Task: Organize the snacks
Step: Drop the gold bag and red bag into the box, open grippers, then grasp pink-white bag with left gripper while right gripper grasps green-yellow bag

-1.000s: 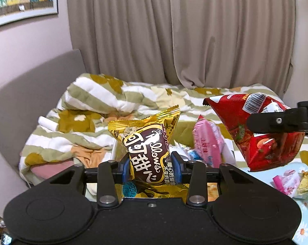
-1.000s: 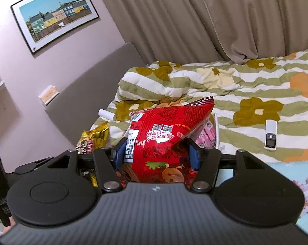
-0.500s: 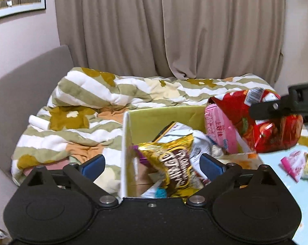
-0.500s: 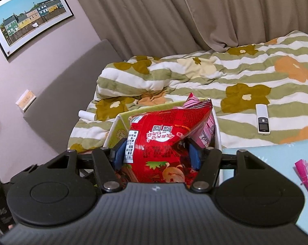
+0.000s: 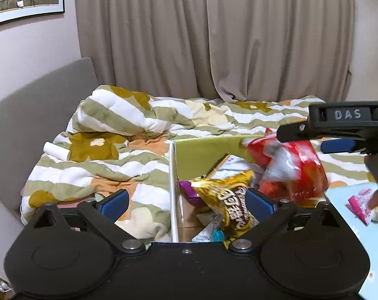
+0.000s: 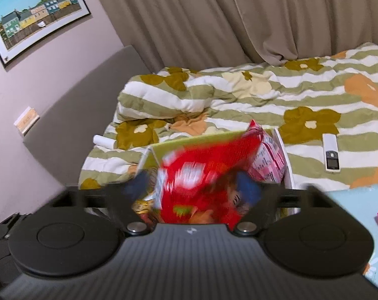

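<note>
A green-lined cardboard box stands at the bed's edge with several snack packs in it. A gold snack bag lies in the box, below my left gripper, which is open and empty. My right gripper has its jaws parted around a red snack bag, which is blurred over the box. In the left wrist view the red bag hangs under the right gripper above the box's right side. A pink pack leans in the box.
A striped flowered quilt covers the bed behind the box. A white remote lies on the quilt to the right. A light blue table with a small pink packet is at the right. A white roll lies left.
My left gripper opened and the gold bag dropped into the box. My right gripper lowered the red bag over the box and its jaws have spread; the red bag is now blurred.
</note>
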A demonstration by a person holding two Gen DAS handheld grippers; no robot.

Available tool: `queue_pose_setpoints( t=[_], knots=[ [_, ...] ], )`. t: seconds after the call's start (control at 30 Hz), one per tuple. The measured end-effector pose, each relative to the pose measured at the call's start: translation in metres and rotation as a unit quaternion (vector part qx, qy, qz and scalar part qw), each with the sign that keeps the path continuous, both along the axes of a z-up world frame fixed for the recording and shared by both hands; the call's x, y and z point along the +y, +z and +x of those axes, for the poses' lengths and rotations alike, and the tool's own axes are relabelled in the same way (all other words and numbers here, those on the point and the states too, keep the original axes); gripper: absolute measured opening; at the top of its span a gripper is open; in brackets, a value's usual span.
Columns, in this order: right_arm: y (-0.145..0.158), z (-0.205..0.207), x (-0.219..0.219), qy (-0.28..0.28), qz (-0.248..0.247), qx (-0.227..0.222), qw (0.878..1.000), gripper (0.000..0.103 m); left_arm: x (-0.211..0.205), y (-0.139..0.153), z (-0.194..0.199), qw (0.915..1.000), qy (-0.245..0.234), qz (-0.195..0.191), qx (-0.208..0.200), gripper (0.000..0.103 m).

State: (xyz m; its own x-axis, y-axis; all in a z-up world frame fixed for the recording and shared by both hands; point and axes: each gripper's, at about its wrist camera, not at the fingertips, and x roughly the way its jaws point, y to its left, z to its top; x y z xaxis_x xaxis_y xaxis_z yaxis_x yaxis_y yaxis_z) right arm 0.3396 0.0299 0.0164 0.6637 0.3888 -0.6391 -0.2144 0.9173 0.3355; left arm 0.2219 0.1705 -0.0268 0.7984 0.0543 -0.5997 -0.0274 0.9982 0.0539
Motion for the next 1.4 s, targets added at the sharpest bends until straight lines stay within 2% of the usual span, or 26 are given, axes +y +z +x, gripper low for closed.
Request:
queue_pose_setpoints(
  t=[0.1, 0.2, 0.37, 0.77, 1.03, 1.4],
  knots=[
    [-0.001, -0.010, 0.001, 0.004, -0.019, -0.018, 1.000, 0.103, -0.002, -0.004, -0.002, 1.0000, -0.003, 0.009, 0.004, 0.101],
    [-0.001, -0.020, 0.000, 0.003, -0.024, -0.032, 0.999, 0.103, -0.002, -0.007, -0.003, 0.9999, -0.005, 0.000, 0.010, 0.101],
    [0.003, -0.028, -0.004, -0.001, -0.035, -0.040, 0.999, 0.103, -0.004, -0.006, -0.007, 0.9999, -0.012, 0.001, 0.008, 0.101],
    [0.034, -0.052, -0.034, 0.006, -0.032, -0.071, 0.997, 0.103, -0.029, 0.028, -0.030, 0.9995, 0.007, 0.008, -0.029, 0.101],
    [0.051, -0.070, -0.089, -0.035, -0.022, -0.070, 0.997, 0.103, -0.069, 0.043, -0.032, 0.9992, -0.012, -0.006, -0.039, 0.101],
    [0.057, -0.086, -0.208, -0.145, -0.044, -0.051, 0.987, 0.103, -0.169, 0.052, -0.015, 0.9932, -0.106, 0.007, -0.049, 0.101]
  ],
)
